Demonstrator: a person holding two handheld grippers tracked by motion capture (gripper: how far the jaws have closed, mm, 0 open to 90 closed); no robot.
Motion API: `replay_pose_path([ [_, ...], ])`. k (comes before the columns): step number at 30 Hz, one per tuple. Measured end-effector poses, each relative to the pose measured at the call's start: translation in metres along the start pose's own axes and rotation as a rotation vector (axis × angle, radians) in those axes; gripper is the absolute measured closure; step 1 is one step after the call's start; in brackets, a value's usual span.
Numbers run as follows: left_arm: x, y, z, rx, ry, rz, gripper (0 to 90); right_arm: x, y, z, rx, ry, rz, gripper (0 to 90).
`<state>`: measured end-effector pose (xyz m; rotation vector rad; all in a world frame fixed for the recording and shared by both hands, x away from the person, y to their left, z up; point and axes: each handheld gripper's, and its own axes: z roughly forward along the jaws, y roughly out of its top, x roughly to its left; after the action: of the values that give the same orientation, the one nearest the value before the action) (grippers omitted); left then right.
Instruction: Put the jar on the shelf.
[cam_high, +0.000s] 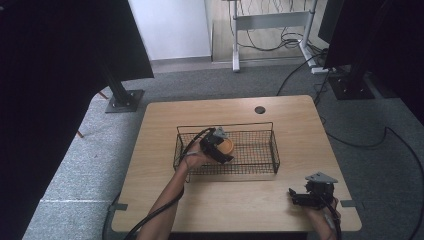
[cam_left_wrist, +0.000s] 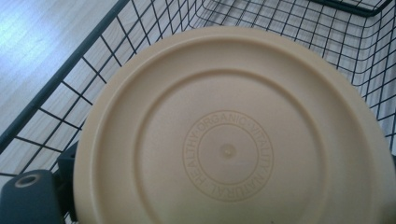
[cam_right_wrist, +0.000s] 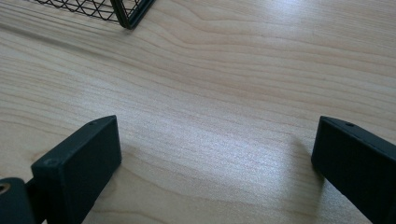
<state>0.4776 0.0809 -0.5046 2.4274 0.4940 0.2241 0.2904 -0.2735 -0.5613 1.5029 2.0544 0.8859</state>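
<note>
Left gripper (cam_high: 220, 147) clamps the round plate (cam_high: 226, 146) at frame centre, inside the wire basket (cam_high: 272, 150). Plate's underside faces its camera; round, no long axis. Right gripper (cam_high: 300, 196) spread wide, lower right.

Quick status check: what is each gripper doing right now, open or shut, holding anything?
Left gripper: shut on the tan round lid, held over the wire basket.
Right gripper: open, empty, low over the wooden table.

Left claw (cam_high: 223, 147) mostly hidden behind the beige plastic lid (cam_left_wrist: 229, 135) in the left gripper view, grip on it not discernible; lid cut off at the bottom and right edges. Wire basket (cam_right_wrist: 122, 10) cropped to one corner in the right gripper view. Right claw (cam_right_wrist: 212, 161) tips cut off below.
</note>
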Motion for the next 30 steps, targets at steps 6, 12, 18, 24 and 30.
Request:
replay_pose_path([
  [6, -0.003, 0.004, -0.001, -0.006, 0.050, 0.005, 2.9, 0.000, 0.000, 0.000, 0.000, 0.000, 0.000, 0.9],
  [12, -0.003, 0.005, -0.003, -0.007, 0.058, 0.012, 2.3, 0.000, 0.000, 0.000, 0.000, 0.000, 0.000, 0.9],
  [18, -0.004, 0.006, -0.007, -0.024, 0.060, 0.018, 2.9, 0.000, 0.000, 0.000, 0.000, 0.000, 0.000, 0.9],
  [24, -0.005, 0.008, -0.013, -0.044, 0.070, 0.018, 3.1, 0.000, 0.000, 0.000, 0.000, 0.000, 0.000, 0.9],
  [30, -0.006, 0.013, -0.020, -0.062, 0.086, 0.026, 3.6, 0.000, 0.000, 0.000, 0.000, 0.000, 0.000, 0.9],
])
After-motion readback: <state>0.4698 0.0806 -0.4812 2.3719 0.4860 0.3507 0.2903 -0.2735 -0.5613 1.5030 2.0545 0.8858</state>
